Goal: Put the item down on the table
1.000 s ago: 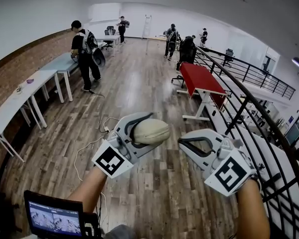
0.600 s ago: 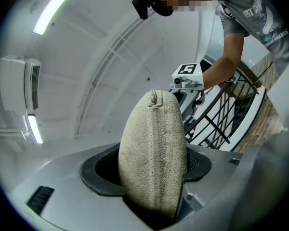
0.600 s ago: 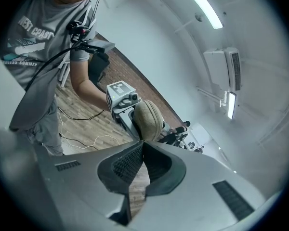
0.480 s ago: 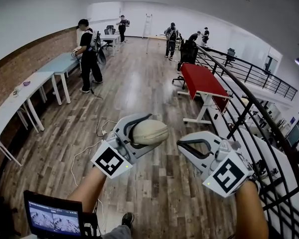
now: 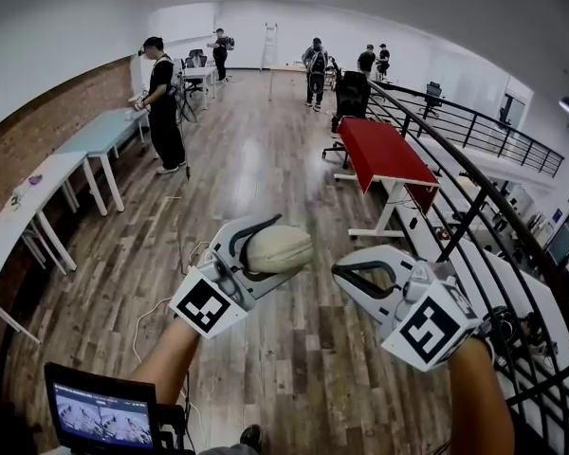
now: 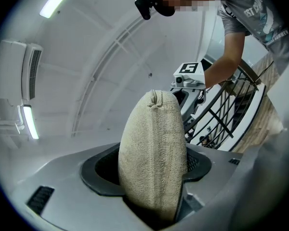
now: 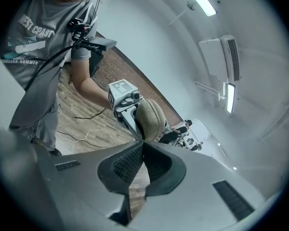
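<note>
A beige oval fabric pouch (image 5: 279, 250) sits crosswise between the jaws of my left gripper (image 5: 286, 245), which is shut on it and held in the air over the wooden floor. In the left gripper view the pouch (image 6: 152, 153) fills the gap between the jaws and its seam points up. My right gripper (image 5: 339, 269) hangs beside it at the same height with nothing in it. In the right gripper view my right gripper (image 7: 143, 145) has its jaw tips meeting, and the pouch (image 7: 152, 119) shows beyond them. A red table (image 5: 384, 152) stands ahead on the right.
White tables (image 5: 24, 202) and a light blue table (image 5: 100, 129) line the brick wall at left, with a person (image 5: 161, 102) beside them. A black railing (image 5: 474, 211) curves along the right. Cables (image 5: 152, 313) lie on the floor. A small monitor (image 5: 102, 415) sits bottom left. Several people stand far back.
The view has moved forward along the floor, so the left tables and the red table have come closer. Both grippers keep their pose, and the pouch stays in the left one.
</note>
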`<control>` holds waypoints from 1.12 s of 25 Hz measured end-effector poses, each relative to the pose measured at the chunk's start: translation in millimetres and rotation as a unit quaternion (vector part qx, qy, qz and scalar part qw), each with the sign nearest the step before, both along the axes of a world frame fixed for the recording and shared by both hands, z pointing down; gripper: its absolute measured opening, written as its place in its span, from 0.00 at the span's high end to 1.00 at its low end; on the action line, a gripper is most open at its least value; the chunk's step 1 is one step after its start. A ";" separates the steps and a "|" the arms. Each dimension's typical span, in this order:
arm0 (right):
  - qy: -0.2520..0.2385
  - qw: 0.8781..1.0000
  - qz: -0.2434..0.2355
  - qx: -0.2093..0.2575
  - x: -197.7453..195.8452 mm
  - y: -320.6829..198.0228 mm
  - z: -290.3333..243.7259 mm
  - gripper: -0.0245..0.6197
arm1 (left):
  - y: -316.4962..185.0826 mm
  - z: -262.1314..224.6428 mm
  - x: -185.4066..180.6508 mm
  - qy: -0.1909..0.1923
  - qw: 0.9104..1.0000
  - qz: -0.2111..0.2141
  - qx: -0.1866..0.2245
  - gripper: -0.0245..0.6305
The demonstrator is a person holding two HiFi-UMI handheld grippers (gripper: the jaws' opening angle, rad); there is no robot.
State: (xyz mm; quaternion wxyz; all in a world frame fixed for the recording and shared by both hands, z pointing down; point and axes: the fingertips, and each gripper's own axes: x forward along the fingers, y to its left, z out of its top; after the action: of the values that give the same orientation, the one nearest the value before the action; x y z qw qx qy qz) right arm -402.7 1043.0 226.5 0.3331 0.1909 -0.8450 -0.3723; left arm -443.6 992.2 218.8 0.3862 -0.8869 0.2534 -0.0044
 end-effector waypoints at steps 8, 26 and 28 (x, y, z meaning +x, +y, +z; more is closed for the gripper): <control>-0.003 1.000 0.017 -0.006 -12.8 -89.7 9.1 0.96 | -88.2 4.3 -12.3 -0.003 1.000 0.015 0.001 0.49; 0.007 1.000 -0.016 -0.006 59.2 -230.3 28.4 0.96 | -228.2 23.3 56.7 0.005 1.000 -0.021 -0.011 0.49; 0.009 1.000 -0.019 -0.006 73.6 -245.2 29.8 0.96 | -242.3 25.3 69.9 0.008 1.000 -0.026 -0.013 0.49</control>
State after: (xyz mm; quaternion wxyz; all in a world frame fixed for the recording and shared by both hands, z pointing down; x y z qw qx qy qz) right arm -329.1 797.7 256.2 0.3349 0.1688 -0.8477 -0.3751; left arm -373.6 749.8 244.1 0.3728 -0.8848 0.2792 -0.0104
